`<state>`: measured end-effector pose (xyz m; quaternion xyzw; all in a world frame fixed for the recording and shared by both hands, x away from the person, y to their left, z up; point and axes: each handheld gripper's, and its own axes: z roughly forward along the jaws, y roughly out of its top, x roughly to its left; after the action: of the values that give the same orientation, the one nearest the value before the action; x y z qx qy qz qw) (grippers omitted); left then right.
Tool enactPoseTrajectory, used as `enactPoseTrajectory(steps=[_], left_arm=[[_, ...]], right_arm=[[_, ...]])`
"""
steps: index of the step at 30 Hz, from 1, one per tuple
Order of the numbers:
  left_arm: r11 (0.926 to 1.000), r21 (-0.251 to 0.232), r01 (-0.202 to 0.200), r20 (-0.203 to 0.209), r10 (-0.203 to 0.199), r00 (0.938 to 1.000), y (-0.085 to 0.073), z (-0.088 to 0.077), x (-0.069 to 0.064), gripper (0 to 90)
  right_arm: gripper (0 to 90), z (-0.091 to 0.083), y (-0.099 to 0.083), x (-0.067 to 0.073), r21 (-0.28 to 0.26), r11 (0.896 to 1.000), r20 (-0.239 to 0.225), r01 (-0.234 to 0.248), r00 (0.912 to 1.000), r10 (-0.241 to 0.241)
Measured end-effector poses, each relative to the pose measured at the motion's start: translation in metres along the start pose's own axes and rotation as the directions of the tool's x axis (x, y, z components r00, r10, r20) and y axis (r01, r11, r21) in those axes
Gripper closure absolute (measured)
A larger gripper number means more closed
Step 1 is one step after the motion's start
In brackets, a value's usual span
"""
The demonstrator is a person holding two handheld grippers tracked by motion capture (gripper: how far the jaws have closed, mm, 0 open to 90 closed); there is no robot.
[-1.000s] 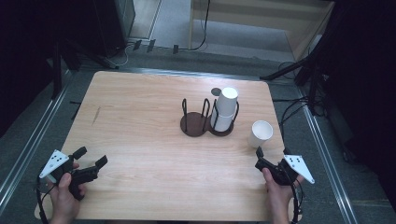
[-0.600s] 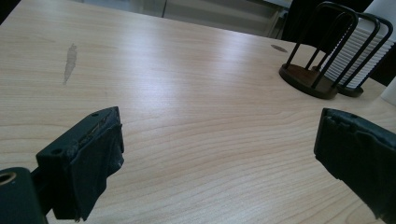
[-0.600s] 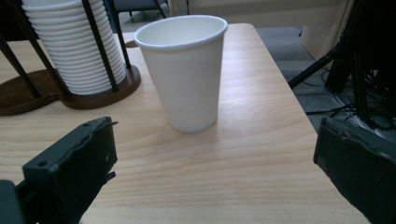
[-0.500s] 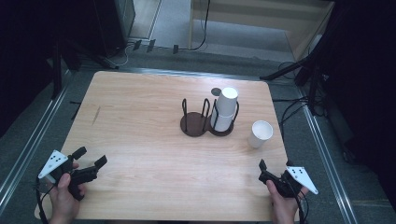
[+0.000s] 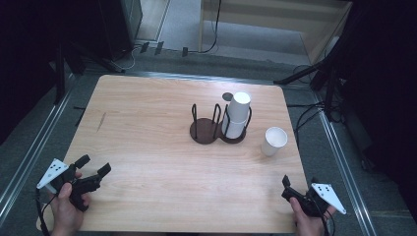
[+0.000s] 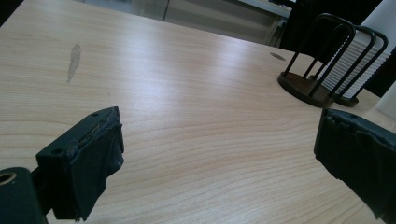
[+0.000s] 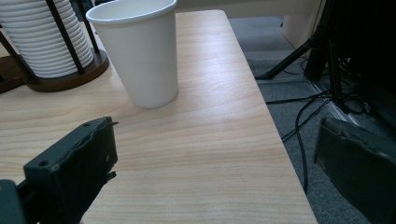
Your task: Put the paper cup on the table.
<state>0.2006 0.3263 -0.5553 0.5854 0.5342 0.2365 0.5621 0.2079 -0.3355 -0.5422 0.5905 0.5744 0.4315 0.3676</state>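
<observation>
A single white paper cup point(image 5: 274, 141) stands upright and alone on the pale wooden counter point(image 5: 147, 128), just to the right of a dark two-ring wire cup holder point(image 5: 216, 125) whose right ring holds a stack of white paper cups point(image 5: 237, 115). A second ago the right hand-held gripper point(image 5: 290, 189) sat close beside the loose cup; it has since drawn back toward the person and now rests at the near right corner, well apart from the cup, jaws spread and empty. That suggests the cup has been set down and released. The left hand-held gripper point(image 5: 93, 169) has not moved: it waits at the near left corner, jaws also spread around nothing.

The loose cup stands near the counter's right edge, with grey floor and black cables point(image 7: 303, 107) beyond. The wide middle and left of the counter lie open for movement; the holder's left ring is empty.
</observation>
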Motion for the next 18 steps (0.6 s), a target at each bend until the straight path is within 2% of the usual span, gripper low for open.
enactPoseTrajectory(steps=[7,13,18], left_arm=[[0.9989,0.015,-0.045,-0.035,0.046,0.9983,0.0009,0.0031,-0.0041,1.8],[0.9994,0.022,-0.025,-0.039,0.026,0.9989,0.0018,0.0045,-0.0024,1.8],[0.9994,0.030,-0.018,-0.031,0.019,0.9993,0.0022,0.0054,-0.0014,1.8]], right_arm=[[0.0,0.0089,0.0018,0.0034,0.006,0.999,0.034,0.038,0.9987,-0.039],[0.0,0.0095,0.0014,0.0019,0.008,1.000,0.030,0.000,0.9996,-0.001],[0.1,0.0104,0.0004,0.0042,0.018,1.000,0.030,0.019,0.9994,-0.019]])
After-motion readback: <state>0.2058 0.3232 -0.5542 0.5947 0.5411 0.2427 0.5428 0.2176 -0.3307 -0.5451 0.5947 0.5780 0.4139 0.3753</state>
